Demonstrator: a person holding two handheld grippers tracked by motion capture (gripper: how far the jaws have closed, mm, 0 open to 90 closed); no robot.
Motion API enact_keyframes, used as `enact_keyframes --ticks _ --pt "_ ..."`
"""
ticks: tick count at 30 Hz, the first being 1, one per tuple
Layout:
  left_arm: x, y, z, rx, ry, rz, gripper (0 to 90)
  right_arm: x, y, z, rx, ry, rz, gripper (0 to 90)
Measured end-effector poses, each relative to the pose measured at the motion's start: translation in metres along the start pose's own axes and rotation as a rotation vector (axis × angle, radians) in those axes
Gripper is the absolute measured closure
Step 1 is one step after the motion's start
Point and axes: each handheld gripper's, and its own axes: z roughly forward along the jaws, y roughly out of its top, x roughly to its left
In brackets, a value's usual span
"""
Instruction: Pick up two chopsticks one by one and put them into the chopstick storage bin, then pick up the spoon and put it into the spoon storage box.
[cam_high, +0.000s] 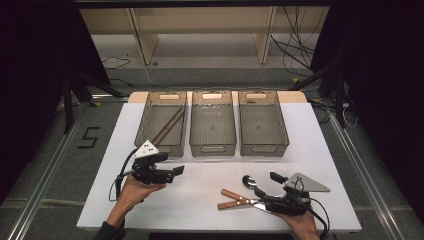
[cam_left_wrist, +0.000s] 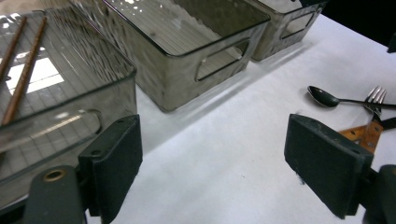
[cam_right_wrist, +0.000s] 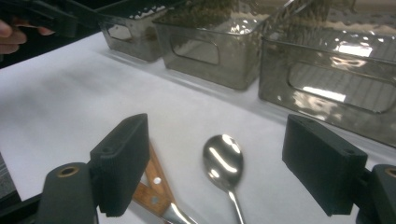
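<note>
Three clear grey bins stand in a row at the back of the white table. The left bin holds two brown chopsticks, which the left gripper view shows too. A steel spoon lies at the front right beside two wooden-handled pieces of cutlery. My right gripper is open just over them, its jaws either side of the spoon bowl. In front of the left bin my left gripper is held open with nothing between its jaws.
The middle bin and the right bin hold nothing that I can see. A fork lies by the spoon above the wooden handles. Wooden shelving and cables are on the floor beyond the table.
</note>
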Motion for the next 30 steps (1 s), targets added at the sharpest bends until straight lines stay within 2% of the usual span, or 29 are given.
enact_keyframes --ticks 5,12,19,21,24,28,30 --pt "-0.005 -0.007 -0.003 -0.022 -0.006 0.007 18.8 -0.007 0.0 -0.002 0.029 -0.011 0.016 24.3" --pt "-0.01 -0.015 -0.004 -0.019 -0.004 0.031 18.7 -0.009 -0.002 0.002 0.081 -0.02 0.016 24.7" --pt "-0.011 -0.024 -0.004 -0.034 -0.008 0.028 18.7 -0.011 0.0 0.004 0.135 -0.023 0.018 26.6" --pt "-0.011 -0.027 -0.004 -0.039 -0.013 0.022 18.7 -0.013 0.002 0.005 0.177 -0.016 0.012 28.4" --pt "-0.012 -0.031 -0.005 -0.052 -0.049 -0.013 18.6 -0.015 0.007 0.008 0.24 -0.009 -0.002 32.2" --pt "-0.015 -0.034 -0.004 -0.048 -0.031 0.007 18.6 -0.019 0.014 0.013 0.347 -0.021 -0.019 39.2" --pt "-0.015 -0.036 -0.004 -0.044 -0.03 0.014 18.6 -0.022 0.018 0.017 0.401 -0.01 -0.028 42.5"
